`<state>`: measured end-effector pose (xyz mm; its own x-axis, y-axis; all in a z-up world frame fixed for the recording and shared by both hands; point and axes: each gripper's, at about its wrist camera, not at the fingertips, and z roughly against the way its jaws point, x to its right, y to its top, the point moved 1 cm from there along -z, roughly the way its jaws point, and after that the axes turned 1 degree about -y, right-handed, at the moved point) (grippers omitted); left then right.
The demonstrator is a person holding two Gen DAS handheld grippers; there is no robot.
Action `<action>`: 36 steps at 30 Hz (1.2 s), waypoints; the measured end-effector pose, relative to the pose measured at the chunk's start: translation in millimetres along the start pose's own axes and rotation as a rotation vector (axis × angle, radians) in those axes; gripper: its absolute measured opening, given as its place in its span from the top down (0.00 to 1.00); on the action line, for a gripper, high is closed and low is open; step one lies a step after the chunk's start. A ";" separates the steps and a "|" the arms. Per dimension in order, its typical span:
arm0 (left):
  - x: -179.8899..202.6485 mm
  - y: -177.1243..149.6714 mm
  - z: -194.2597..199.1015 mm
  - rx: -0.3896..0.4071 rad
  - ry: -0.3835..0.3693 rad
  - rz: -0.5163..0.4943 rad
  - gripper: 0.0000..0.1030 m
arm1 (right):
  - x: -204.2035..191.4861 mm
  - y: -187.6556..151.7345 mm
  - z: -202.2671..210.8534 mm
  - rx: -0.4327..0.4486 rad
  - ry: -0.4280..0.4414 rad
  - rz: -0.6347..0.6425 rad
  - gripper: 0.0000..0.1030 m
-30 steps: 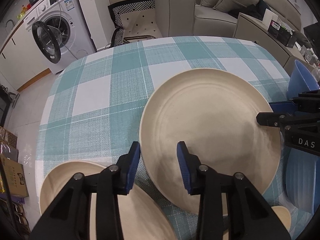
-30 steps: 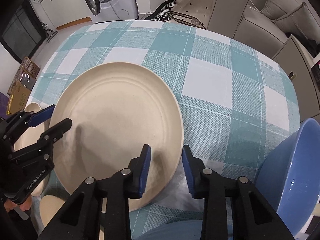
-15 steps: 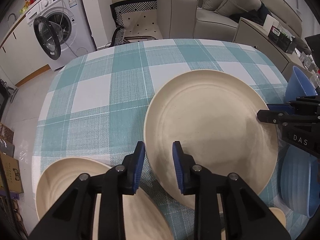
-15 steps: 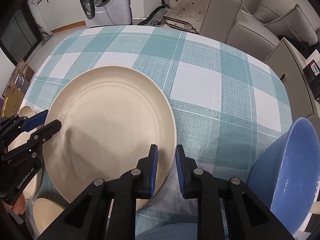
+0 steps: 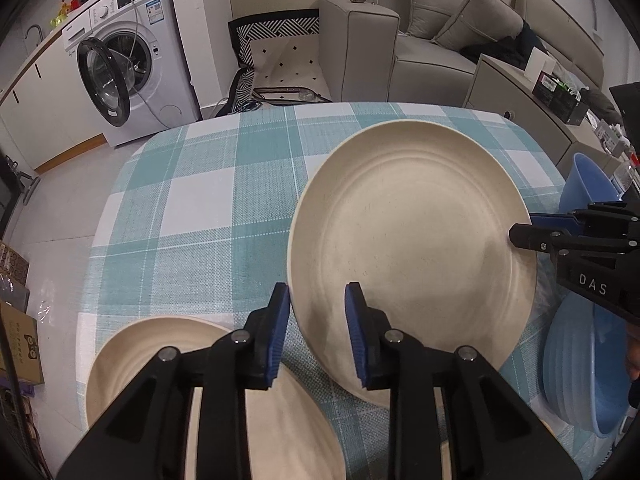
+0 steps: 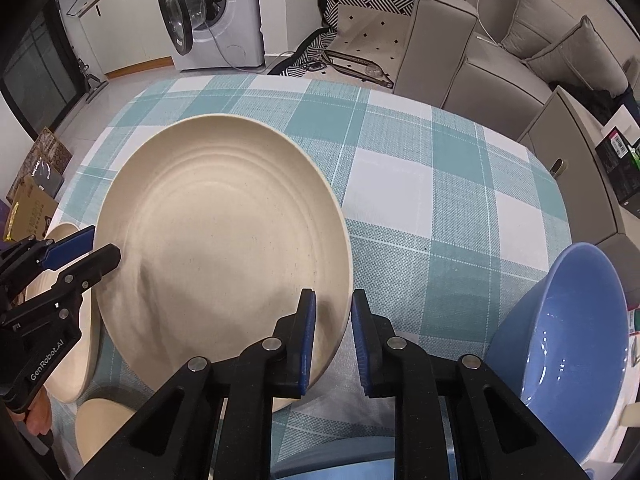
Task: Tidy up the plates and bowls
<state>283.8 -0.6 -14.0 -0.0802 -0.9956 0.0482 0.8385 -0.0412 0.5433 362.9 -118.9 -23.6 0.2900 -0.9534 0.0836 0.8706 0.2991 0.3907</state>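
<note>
As seen from both wrist cams: holding large round beige plate [image 5: 408,248] [image 6: 224,240] two-handed over the middle of the teal-and-white checked tabletop [image 5: 192,208].

Left hand-held gripper [image 5: 318,328]: closed to a medium gap on the plate's near-left rim, with the left pad just outside the edge and the right pad over the plate face. Same grip from the right cam [image 6: 88,250]: blue pad and black finger either side of the rim.

Right hand-held gripper [image 6: 332,332]: closed to a narrow gap on the plate's near-right rim, with the edge between the pads. Confirmed from the left cam [image 5: 532,228], at the plate's far right edge.

Can't tell how far the plate clears the cloth.

Nearby:
- second beige round plate [image 5: 132,356], near-left on the tabletop, partly under the left hand-held gripper
- smooth blue bowl [image 6: 568,320], right side of the tabletop, tilted, apart from the held plate
- ribbed blue bowl [image 5: 580,368], near-right, below the right hand-held gripper
- white front-load washing machine [image 5: 132,60] with its door open, beyond the tabletop
</note>
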 end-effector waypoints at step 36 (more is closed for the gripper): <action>-10.9 -24.4 87.5 0.152 0.022 0.025 0.74 | -27.7 -26.4 95.1 0.166 0.045 0.050 0.82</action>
<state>217.1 18.6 45.5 -0.0469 -0.9979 0.0454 0.7484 -0.0050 0.6632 294.0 -104.2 51.0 0.3524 -0.9334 0.0674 0.7780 0.3322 0.5332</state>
